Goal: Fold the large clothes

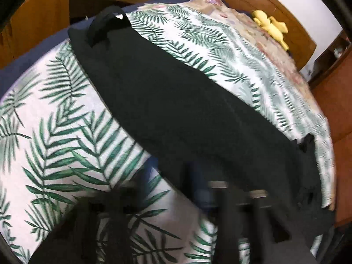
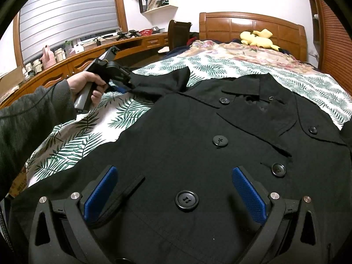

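**Left grips sleeve, right waits**

Left gripper (image 2: 129, 83) has its jaws clamped on the black coat's (image 2: 198, 145) sleeve (image 2: 162, 81) — likely to fold it inward. Coat lies flat, buttons up, on the bed (image 2: 66, 140). Right gripper (image 2: 175, 189) hovers over the front, jaws wide — empty.

The left gripper (image 1: 176, 209) is blurred in its own view, and the black coat (image 2: 187, 143) is cut off below
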Action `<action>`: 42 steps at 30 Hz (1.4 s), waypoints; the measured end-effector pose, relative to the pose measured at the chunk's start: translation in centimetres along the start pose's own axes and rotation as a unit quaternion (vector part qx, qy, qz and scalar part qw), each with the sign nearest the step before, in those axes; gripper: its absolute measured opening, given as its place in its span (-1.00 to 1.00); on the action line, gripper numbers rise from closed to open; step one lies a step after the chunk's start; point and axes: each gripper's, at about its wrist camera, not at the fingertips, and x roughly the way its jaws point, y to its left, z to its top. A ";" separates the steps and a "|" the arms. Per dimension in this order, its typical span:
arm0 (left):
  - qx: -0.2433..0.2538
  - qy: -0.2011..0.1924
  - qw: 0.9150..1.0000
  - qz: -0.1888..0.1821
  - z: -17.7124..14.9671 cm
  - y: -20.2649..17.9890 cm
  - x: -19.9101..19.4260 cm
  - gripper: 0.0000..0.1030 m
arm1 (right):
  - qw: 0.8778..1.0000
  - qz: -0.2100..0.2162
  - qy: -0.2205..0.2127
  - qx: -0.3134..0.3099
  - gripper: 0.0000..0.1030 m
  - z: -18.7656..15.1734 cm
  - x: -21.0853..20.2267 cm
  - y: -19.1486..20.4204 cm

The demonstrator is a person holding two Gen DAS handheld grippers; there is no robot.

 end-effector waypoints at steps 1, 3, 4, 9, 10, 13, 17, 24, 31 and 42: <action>-0.003 -0.001 1.000 -0.006 0.0 -0.2 -0.4 -0.95 | 1.000 0.000 -0.001 0.000 1.00 0.0 0.0 0.0; 0.016 -0.024 1.000 0.003 -0.2 -1.3 -1.9 -0.96 | 1.000 -0.001 -0.005 0.001 1.00 -0.1 -0.1 -0.1; 0.031 -0.036 0.999 0.006 -0.4 -2.2 -3.0 -0.97 | 1.000 0.000 -0.006 0.002 1.00 -0.1 -0.1 -0.1; 0.095 -0.084 0.992 0.007 -1.7 -7.3 -8.4 -0.97 | 1.000 -0.001 -0.010 0.004 1.00 -0.3 -0.2 0.0; 0.111 -0.090 0.990 0.003 -2.1 -8.5 -9.3 -0.97 | 1.000 -0.001 -0.012 0.004 1.00 -0.3 -0.2 -0.1; 0.160 -0.102 0.982 -0.023 -4.6 -12.1 -12.3 -0.97 | 1.000 0.001 -0.012 0.008 1.00 -0.3 -0.3 -0.2; 0.212 -0.107 0.970 -0.053 -8.5 -15.8 -15.2 -0.97 | 1.000 0.005 -0.013 0.011 1.00 0.0 -0.8 -0.5; 0.266 -0.100 0.956 -0.068 -13.6 -17.9 -18.0 -0.96 | 1.000 -0.007 -0.022 0.012 1.00 -0.1 -1.7 -1.2; 0.278 -0.140 0.948 -0.063 -13.4 -16.3 -20.0 0.15 | 0.999 -0.006 -0.015 0.029 1.00 0.0 -0.9 -1.2; 0.218 -0.124 0.967 0.031 -9.7 -8.7 -13.2 0.23 | 1.000 -0.007 0.000 0.026 1.00 0.2 0.6 -0.6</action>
